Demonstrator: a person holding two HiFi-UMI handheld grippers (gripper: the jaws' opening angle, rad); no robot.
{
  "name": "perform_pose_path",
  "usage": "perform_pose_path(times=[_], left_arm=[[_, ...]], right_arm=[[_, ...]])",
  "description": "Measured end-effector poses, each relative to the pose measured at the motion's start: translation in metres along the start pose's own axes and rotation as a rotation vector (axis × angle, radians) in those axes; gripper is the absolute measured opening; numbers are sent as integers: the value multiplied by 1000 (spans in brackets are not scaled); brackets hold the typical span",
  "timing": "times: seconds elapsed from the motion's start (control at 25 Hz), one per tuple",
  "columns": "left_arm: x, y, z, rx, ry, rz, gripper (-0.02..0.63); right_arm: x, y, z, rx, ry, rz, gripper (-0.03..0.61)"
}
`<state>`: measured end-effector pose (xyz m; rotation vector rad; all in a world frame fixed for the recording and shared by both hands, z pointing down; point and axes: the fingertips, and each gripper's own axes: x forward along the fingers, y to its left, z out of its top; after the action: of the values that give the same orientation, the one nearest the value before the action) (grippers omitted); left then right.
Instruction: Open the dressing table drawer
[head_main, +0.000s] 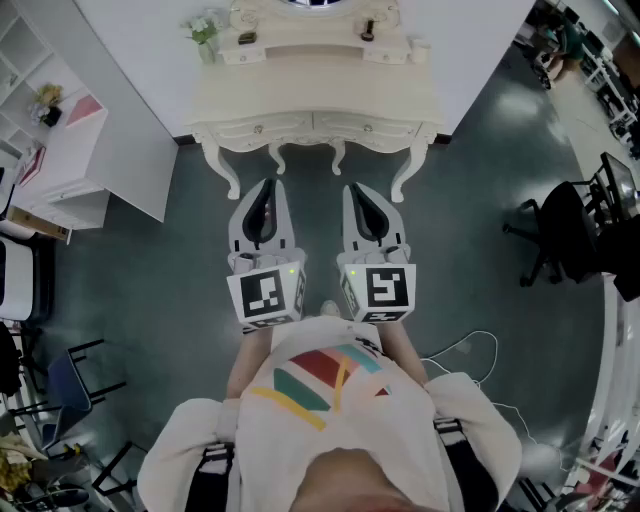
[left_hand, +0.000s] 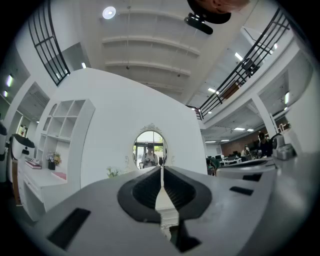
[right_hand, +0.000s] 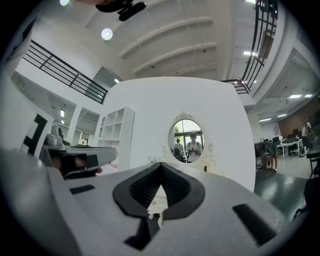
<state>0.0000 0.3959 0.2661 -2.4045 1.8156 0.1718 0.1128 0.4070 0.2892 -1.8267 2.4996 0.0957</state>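
Observation:
The cream dressing table (head_main: 315, 95) stands against the white wall ahead of me, and two drawer fronts with small knobs (head_main: 260, 128) run along its front. Both grippers hover side by side over the floor short of the table, apart from it and pointing at it. My left gripper (head_main: 267, 186) is shut with nothing in it, its jaws meeting at the tips (left_hand: 161, 169). My right gripper (head_main: 356, 190) is shut and empty too (right_hand: 161, 164). The table's oval mirror (left_hand: 150, 150) (right_hand: 187, 141) shows above each pair of jaws.
A white shelf unit (head_main: 60, 130) stands to the left of the table. A black office chair (head_main: 560, 235) is at the right, a white cable (head_main: 470, 350) lies on the floor, and dark chairs (head_main: 70, 375) stand at lower left. Small flowers (head_main: 203, 30) sit on the tabletop.

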Motion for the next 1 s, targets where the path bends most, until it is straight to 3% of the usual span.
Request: perform_pose_path(times=[0.64, 0.84, 1.0], left_arm=[[33, -1, -17, 23, 11, 35, 15], [40, 5, -27, 24, 19, 49, 15], [52, 13, -31, 11, 20, 59, 15]], right_arm=[[33, -27, -17, -7, 12, 18, 0], [41, -29, -19, 74, -34, 61, 0], [50, -33, -23, 32, -18, 57, 0]])
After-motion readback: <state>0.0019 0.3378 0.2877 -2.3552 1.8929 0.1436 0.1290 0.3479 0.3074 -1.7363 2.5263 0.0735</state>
